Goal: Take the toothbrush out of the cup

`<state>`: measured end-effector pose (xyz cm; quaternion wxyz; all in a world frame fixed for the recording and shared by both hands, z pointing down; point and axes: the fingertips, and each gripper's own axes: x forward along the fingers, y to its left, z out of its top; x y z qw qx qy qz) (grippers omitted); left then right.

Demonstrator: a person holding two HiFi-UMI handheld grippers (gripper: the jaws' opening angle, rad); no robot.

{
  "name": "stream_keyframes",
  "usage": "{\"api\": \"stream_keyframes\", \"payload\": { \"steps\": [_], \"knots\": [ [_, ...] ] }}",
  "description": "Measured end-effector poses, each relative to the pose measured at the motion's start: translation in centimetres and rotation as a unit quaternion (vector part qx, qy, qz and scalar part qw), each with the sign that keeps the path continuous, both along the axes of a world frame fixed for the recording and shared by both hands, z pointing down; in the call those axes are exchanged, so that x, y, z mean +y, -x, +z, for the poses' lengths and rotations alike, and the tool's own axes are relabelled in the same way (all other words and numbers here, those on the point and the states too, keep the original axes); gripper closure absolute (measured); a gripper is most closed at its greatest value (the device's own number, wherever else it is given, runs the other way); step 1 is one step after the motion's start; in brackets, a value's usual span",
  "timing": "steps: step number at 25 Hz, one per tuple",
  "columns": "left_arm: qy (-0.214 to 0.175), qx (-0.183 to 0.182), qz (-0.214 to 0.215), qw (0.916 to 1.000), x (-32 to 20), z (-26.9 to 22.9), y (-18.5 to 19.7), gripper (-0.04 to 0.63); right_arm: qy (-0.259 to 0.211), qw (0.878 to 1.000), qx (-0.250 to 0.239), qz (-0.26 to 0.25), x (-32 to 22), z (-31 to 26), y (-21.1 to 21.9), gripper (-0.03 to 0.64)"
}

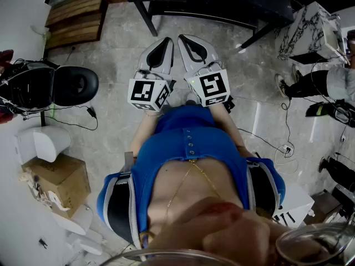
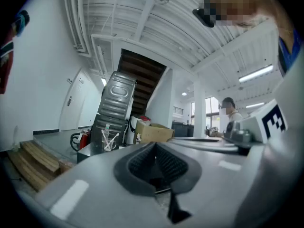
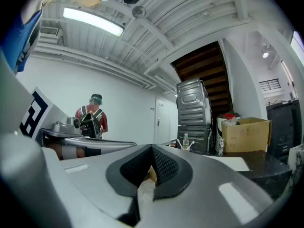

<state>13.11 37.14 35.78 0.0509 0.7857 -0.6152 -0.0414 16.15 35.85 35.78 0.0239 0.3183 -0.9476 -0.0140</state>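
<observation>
The likeliest trouble from here, as I judge it, is tipping the cup [image 2: 109,144] or knocking the small bottle [image 2: 106,130] that stands just beside it. The cup looks light and clear. More than one toothbrush [image 2: 103,137] leans in it, with the handles crossed. A grab that catches two handles, or drags sideways against the rim, could pull the whole cup over on the dark bench [image 2: 88,152]. A pinch low on a thin handle could also slip.

Nothing is near that yet. In the head view the left gripper [image 1: 165,40] and the right gripper [image 1: 186,39] sit close together in front of the person's body, above the floor. The bench [image 1: 211,1] lies beyond them at 12 o'clock, well apart.

In the left gripper view the fingers [image 2: 137,163] are clenched tip to tip with nothing between them. The cup stands far off at about 9 o'clock from the tips. A cardboard box [image 2: 153,131] lies behind it, toward 12 o'clock.

In the right gripper view the fingers [image 3: 167,167] are likewise pressed together and empty. The cup [image 3: 188,147] shows small at about 2 o'clock from the tips, and the box [image 3: 243,134] is further out at 3 o'clock.

Both pairs must spread before either can take a handle. The toothbrush is in the cup, untouched.
</observation>
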Motion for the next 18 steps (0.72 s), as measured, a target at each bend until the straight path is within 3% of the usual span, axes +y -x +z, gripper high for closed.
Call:
{"api": "stream_keyframes", "payload": {
  "steps": [4, 10, 18],
  "knots": [
    [-0.007, -0.002, -0.01, 0.9999, -0.1, 0.0, -1.0, 0.591, 0.011, 1.0, -0.027, -0.011, -0.3, 0.2, -1.5, 0.615],
    [0.001, 0.007, -0.038, 0.9992, 0.0, 1.0, -1.9, 0.591, 0.027, 0.999, -0.031, -0.029, -0.8, 1.1, -3.1, 0.615],
    [0.01, 0.009, -0.056, 0.9983, -0.8, 1.9, -1.1, 0.591, 0.033, 0.998, -0.032, -0.047, -1.6, 2.0, -2.1, 0.615]
  ]
}}
